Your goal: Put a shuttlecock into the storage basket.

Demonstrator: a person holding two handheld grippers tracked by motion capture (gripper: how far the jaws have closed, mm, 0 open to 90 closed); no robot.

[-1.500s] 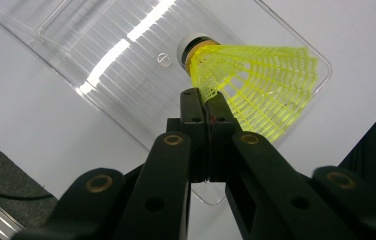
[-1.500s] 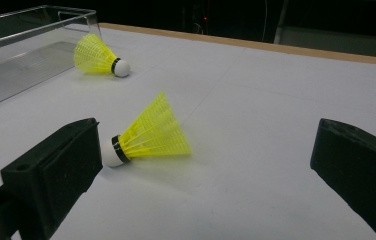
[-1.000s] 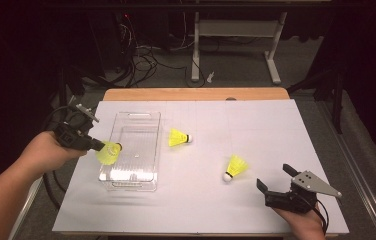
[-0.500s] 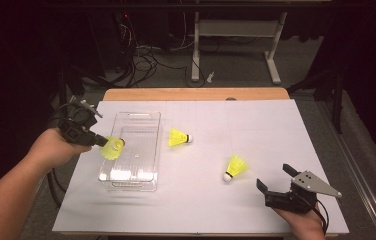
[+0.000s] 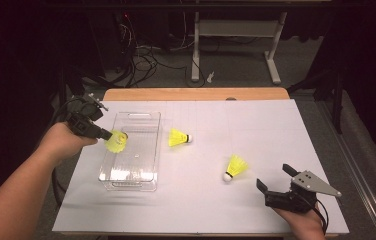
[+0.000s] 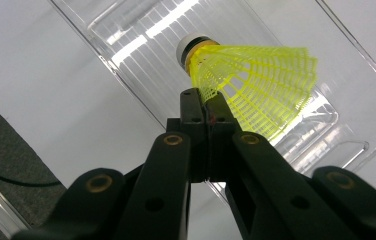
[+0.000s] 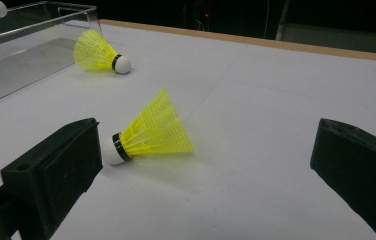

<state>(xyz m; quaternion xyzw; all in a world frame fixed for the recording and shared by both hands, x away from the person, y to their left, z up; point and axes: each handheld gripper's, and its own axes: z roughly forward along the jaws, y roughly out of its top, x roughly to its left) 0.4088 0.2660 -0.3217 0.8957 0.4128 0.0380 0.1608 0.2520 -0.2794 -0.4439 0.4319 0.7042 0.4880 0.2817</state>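
Working on putting birdies into the box (image 5: pixel 126 186). Holding the left gripper (image 5: pixel 110 136) up over the left side of the box, with its jaws pressed together on the held birdie (image 6: pixel 256 85). Pinching just the edge of the yellow skirt, with the white tip pointing away and down at the box floor. Hanging in the air, not touching the box.

Aiming for a good drop now. Thinking about sliding the hand a bit more toward the middle of the box, since the birdie is sitting close to the left wall and looking likely to bounce out from there. Thinking about going down low before letting go, so the birdie is not falling far. Opening the jaws slowly and gently, because the skirt is soft and looking easy to bend. Watching that the gripper is not bumping the thin clear wall and pushing the box along the table (image 5: pixel 276 125).

Resting the right gripper (image 5: pixel 276 176) near the front right of the table, jaws spread wide. Pointing it at the near birdie (image 7: pixel 151 130), which is lying on its side on the table, just ahead of the jaws and not touching them. Leaving the middle birdie (image 5: pixel 178 137) lying on its side too, just beside the right wall of the box.
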